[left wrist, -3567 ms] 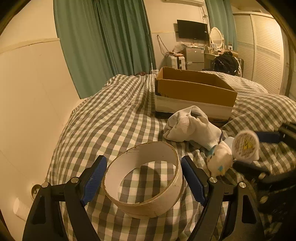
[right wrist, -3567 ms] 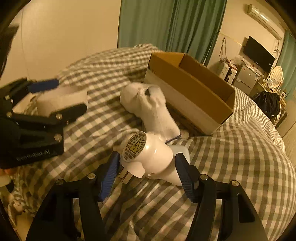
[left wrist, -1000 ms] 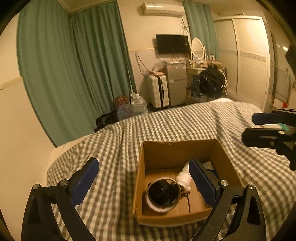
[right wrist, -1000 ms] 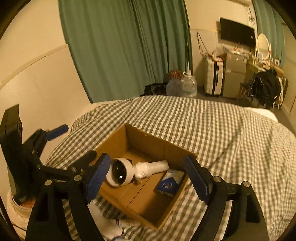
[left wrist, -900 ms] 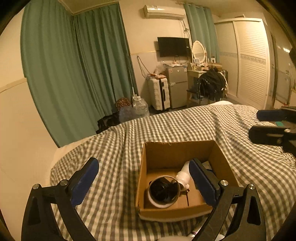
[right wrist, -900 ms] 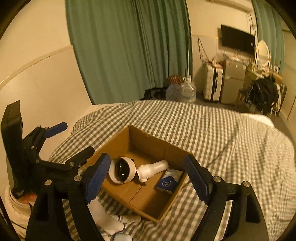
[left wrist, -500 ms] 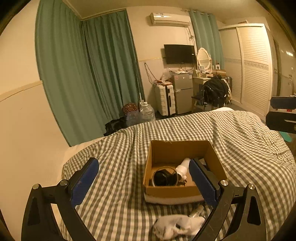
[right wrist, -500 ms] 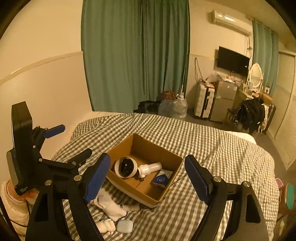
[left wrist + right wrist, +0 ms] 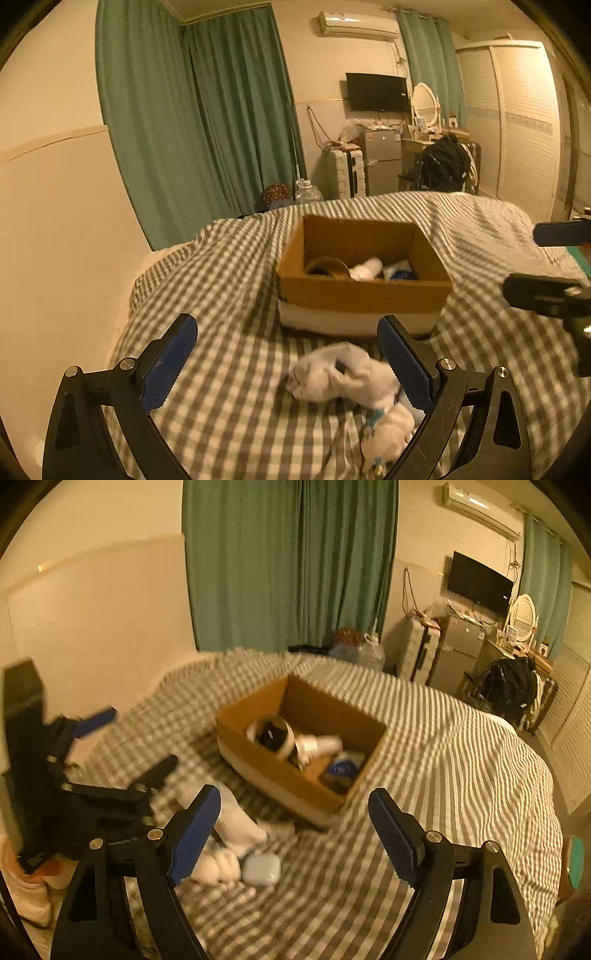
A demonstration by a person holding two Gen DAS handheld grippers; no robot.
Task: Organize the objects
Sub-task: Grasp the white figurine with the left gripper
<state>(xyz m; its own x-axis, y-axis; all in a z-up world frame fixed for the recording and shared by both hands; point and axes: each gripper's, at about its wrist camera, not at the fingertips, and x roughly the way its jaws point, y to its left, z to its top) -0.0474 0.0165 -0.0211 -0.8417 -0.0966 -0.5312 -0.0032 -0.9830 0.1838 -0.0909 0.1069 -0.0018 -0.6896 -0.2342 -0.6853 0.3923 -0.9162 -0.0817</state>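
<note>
Checked bedspread (image 9: 229, 280) covers the bed. Cardboard box (image 9: 280, 771) sits mid-bed; inside it a tape roll (image 9: 271, 734), a white plug adapter (image 9: 319, 746) and a blue packet (image 9: 341, 768). White socks (image 9: 343, 373) lie crumpled on the spread just in front of the box, a white earbud case (image 9: 261, 868) beside them. Left gripper (image 9: 288, 363): jaws wide apart, nothing held. Right gripper (image 9: 293, 830): jaws wide apart, nothing held.

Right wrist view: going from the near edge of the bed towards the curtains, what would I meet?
Small white case → white socks → cardboard box holding a tape roll → green curtains.
</note>
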